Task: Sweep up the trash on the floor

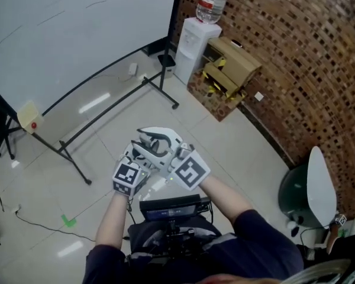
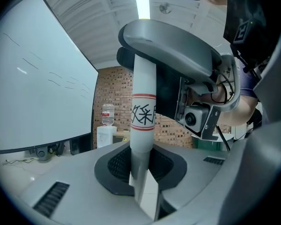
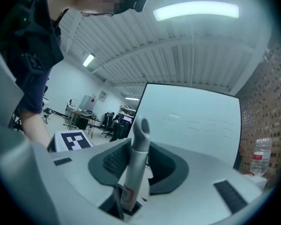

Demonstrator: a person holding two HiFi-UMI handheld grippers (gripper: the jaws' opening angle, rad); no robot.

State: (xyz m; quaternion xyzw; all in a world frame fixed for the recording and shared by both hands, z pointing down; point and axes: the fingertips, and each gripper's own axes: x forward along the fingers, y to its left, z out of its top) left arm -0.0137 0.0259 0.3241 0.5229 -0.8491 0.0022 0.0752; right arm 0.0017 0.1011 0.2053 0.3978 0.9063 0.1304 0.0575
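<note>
Both grippers are held close together in front of the person's body in the head view. My left gripper (image 2: 143,175) is shut on a white pole (image 2: 143,111) with a red-banded label and a grey curved grip (image 2: 171,46) on top. My right gripper (image 3: 131,177) is shut on a slim grey-white handle (image 3: 136,158) whose tip has a hanging hole. In the head view the left gripper (image 1: 137,156) and right gripper (image 1: 171,154) flank the grey-and-white handle tops (image 1: 157,139). The lower ends of both tools are hidden. I see no trash on the floor.
A large whiteboard (image 1: 71,34) on a black wheeled stand (image 1: 115,108) fills the back left. A water dispenser (image 1: 195,46) and cardboard boxes (image 1: 228,76) stand against the brick wall (image 1: 302,70). A green bin with a white lid (image 1: 310,194) is at the right. Green tape (image 1: 68,220) marks the floor.
</note>
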